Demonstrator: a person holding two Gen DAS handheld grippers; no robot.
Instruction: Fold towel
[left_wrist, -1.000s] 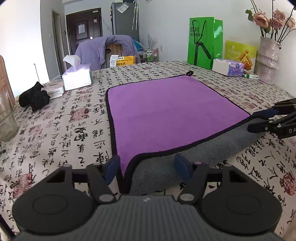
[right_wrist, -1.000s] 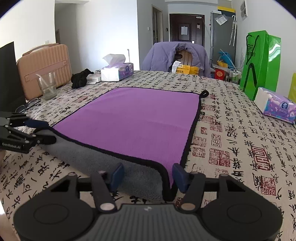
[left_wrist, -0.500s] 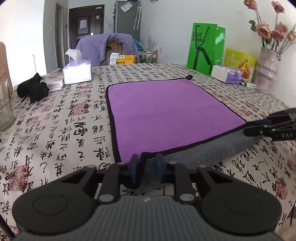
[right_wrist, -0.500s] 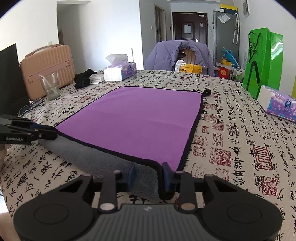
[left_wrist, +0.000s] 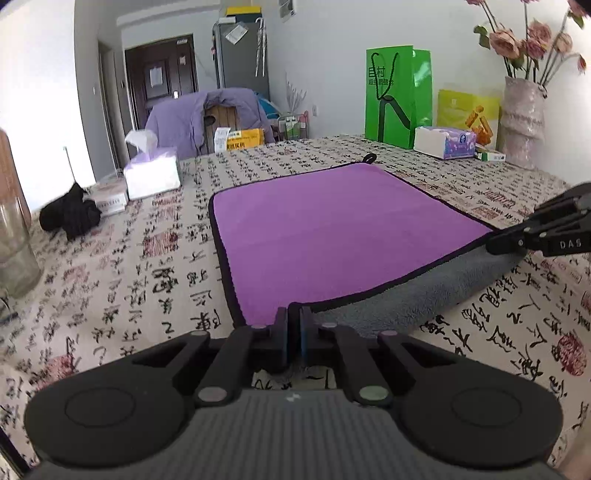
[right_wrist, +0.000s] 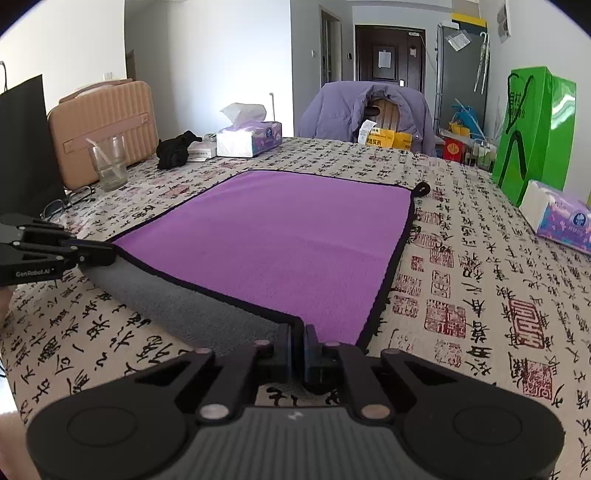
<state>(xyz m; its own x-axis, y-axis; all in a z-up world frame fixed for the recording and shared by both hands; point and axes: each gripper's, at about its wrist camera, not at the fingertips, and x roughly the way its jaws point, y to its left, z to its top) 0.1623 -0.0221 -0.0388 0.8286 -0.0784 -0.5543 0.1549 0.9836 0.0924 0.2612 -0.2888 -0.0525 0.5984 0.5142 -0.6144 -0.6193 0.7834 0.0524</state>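
Note:
A purple towel (left_wrist: 340, 236) (right_wrist: 288, 243) with a black hem and grey underside lies spread on the table. Its near edge is lifted off the cloth, so the grey side shows as a sagging band between the two near corners. My left gripper (left_wrist: 293, 321) is shut on the near left corner. My right gripper (right_wrist: 298, 334) is shut on the near right corner. Each gripper also shows in the other's view: the right gripper (left_wrist: 506, 243) at the right side, the left gripper (right_wrist: 99, 256) at the left side.
The table (left_wrist: 122, 280) wears a calligraphy-print cloth. A tissue box (left_wrist: 151, 175), a black bundle (left_wrist: 70, 218) and a glass (right_wrist: 109, 166) stand at the left; a green bag (left_wrist: 399, 96), a tissue pack (left_wrist: 443, 142) and a flower vase (left_wrist: 521, 122) at the right. A draped chair (right_wrist: 365, 110) stands beyond.
Both grippers went from open around the towel's near corners to shut on them. The near edge now hangs a little higher between them.

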